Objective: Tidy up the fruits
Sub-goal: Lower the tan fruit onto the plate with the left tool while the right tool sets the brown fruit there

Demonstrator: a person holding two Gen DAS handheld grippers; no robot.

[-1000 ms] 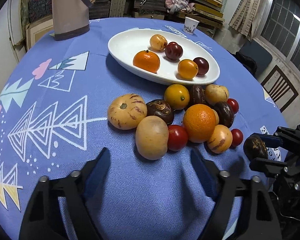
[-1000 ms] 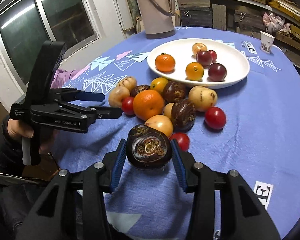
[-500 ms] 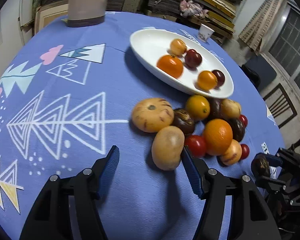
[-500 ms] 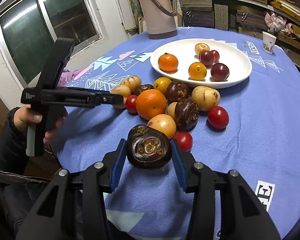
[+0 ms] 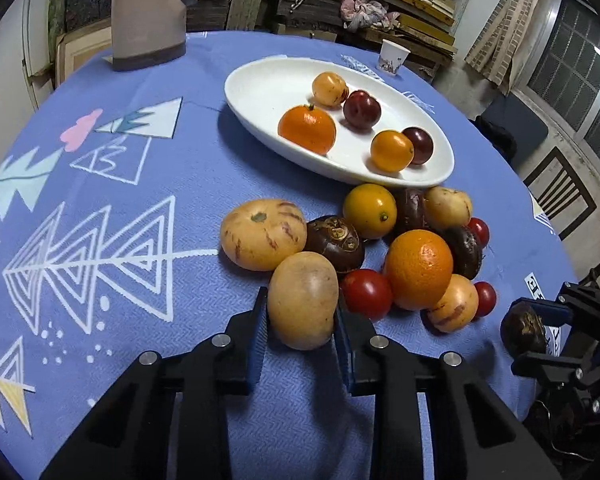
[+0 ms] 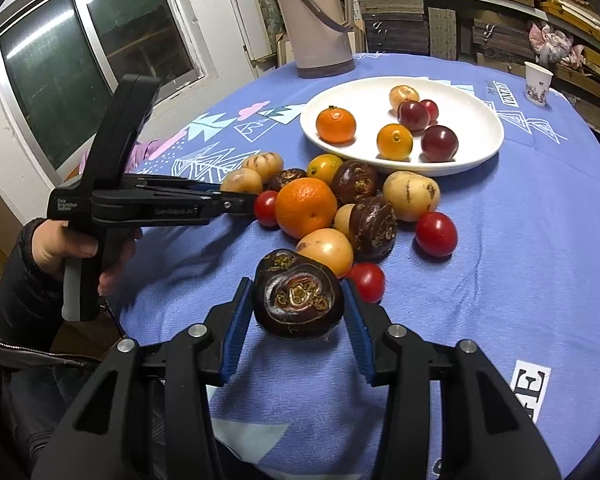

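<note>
Left wrist: white dish [image 5: 260, 92] holds five fruits; both claws grip fruit.

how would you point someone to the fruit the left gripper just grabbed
Start at the white plate, then come down to the fruit pile on the blue cloth. It is the nearest piece, a tan fruit between the left gripper pads: plain and unstriped, unlike its striped neighbour.
</note>
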